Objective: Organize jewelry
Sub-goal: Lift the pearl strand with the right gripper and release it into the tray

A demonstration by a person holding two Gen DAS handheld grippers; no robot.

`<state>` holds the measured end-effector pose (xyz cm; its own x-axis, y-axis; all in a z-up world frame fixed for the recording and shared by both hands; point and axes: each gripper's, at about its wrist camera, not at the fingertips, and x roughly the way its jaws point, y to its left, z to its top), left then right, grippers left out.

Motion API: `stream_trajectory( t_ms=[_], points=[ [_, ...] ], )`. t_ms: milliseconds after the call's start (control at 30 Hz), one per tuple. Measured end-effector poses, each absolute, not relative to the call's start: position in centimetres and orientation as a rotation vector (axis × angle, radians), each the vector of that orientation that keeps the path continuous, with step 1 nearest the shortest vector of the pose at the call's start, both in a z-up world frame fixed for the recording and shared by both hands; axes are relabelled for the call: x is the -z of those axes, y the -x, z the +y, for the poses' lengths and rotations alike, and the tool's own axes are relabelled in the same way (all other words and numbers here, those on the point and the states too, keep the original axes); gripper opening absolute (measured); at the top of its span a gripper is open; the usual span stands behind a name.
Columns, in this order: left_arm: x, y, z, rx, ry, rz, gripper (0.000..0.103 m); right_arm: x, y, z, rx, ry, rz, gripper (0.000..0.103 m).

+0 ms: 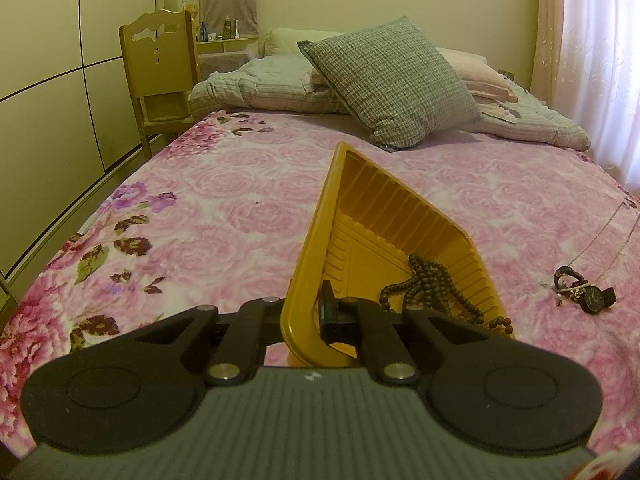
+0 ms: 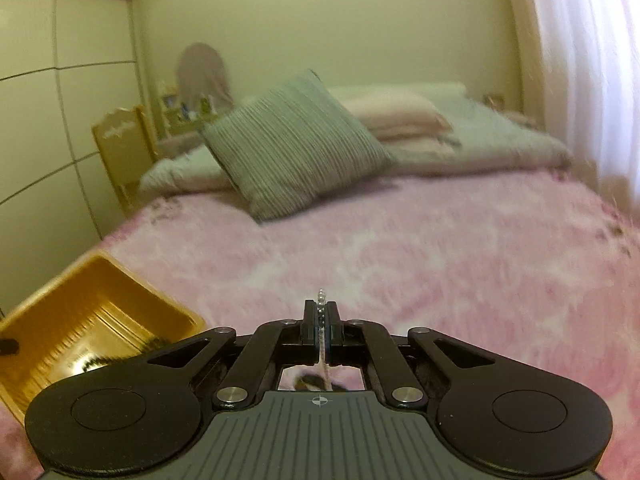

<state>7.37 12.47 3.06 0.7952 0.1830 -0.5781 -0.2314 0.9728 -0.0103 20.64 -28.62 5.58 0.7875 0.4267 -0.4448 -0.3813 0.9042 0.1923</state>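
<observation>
My left gripper (image 1: 306,312) is shut on the near rim of a yellow plastic tray (image 1: 360,216) and holds it tilted above the pink floral bedspread. A dark wooden bead necklace (image 1: 432,284) lies in the tray's low corner. My right gripper (image 2: 320,316) is shut on a small silver bead chain (image 2: 321,300), which sticks up between the fingertips and hangs below them. The tray also shows at the lower left of the blurred right wrist view (image 2: 92,312). A black watch with a bracelet (image 1: 586,292) and a thin chain (image 1: 608,240) lie on the bed to the right.
A grey checked cushion (image 1: 392,80), folded blankets and pillows sit at the head of the bed. A wooden chair (image 1: 160,68) and wardrobe doors (image 1: 60,100) stand at the left. A curtain (image 1: 592,60) hangs at the right.
</observation>
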Motion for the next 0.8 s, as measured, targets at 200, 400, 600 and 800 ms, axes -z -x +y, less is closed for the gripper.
stream_trajectory(
  t_ms=[200,400,600,800],
  points=[
    [-3.0,-7.4,12.5,-0.222,0.082,0.612,0.007,-9.1,-19.8,-26.8,-0.506,-0.064,0.425,0.002],
    [-3.1,-7.4,12.5,-0.222,0.083,0.612,0.007,-11.3,-19.2,-24.8,-0.586,-0.060,0.376,0.002],
    [-3.1,-7.4,12.1,-0.221,0.083,0.610,0.006,-13.0,-19.1,-22.0,-0.679,-0.069,0.356,0.002],
    [-3.1,-7.4,12.0,-0.220,0.087,0.610,0.006,-14.0,-18.5,-17.3,-0.822,-0.068,0.355,0.002]
  ],
)
